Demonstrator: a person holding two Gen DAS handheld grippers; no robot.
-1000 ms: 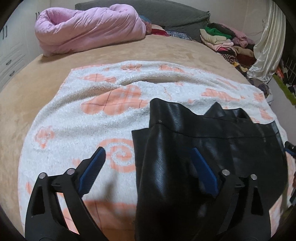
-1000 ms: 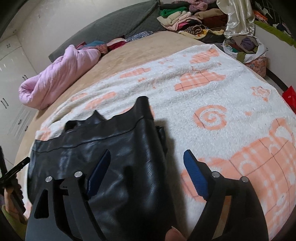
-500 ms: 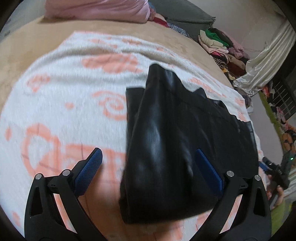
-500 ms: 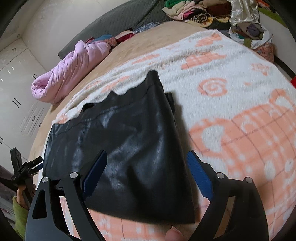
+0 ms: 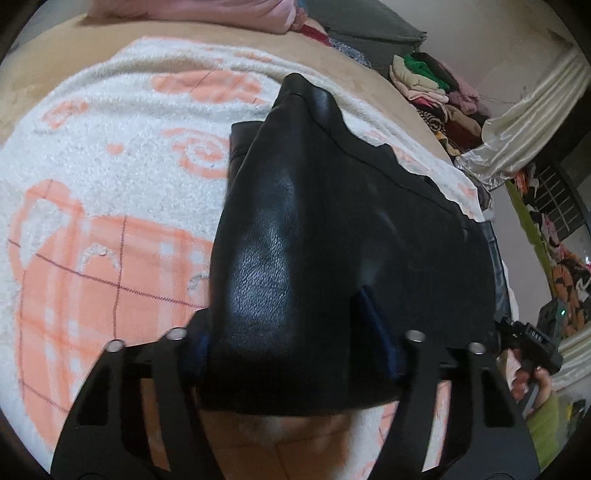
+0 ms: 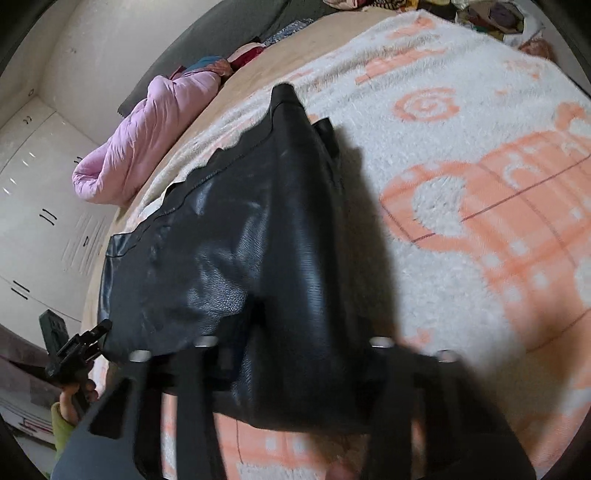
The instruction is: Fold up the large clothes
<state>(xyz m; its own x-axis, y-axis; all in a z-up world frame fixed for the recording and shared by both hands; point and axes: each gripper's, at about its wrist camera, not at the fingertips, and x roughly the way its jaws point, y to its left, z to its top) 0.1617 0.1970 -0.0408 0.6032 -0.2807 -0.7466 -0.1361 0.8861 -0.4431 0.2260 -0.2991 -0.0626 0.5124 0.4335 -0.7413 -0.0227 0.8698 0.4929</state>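
A black leather garment [image 5: 332, 221] lies folded on a white blanket with orange patterns [image 5: 92, 184] spread over the bed. In the left wrist view my left gripper [image 5: 284, 336] straddles the garment's near left corner. Its jaws are closing, and the blue pads [image 5: 373, 321] press into the bulging leather. In the right wrist view the same garment [image 6: 229, 240] fills the middle. My right gripper [image 6: 295, 354] is closing on the near right corner, with a ridge of leather bunched between its fingers. The pads there are hidden in dark blur.
A pink quilt [image 6: 147, 140] is rolled up at the head of the bed, beside a grey headboard cushion [image 5: 369, 26]. Piled clothes [image 5: 436, 85] and a cream curtain [image 5: 524, 122] stand past the far right corner. White cupboards [image 6: 40, 221] line the left wall.
Both grippers dropped and tipped down onto the garment's near edge. Their jaws went from wide open around the corners to pinching the leather, which now bulges between them.
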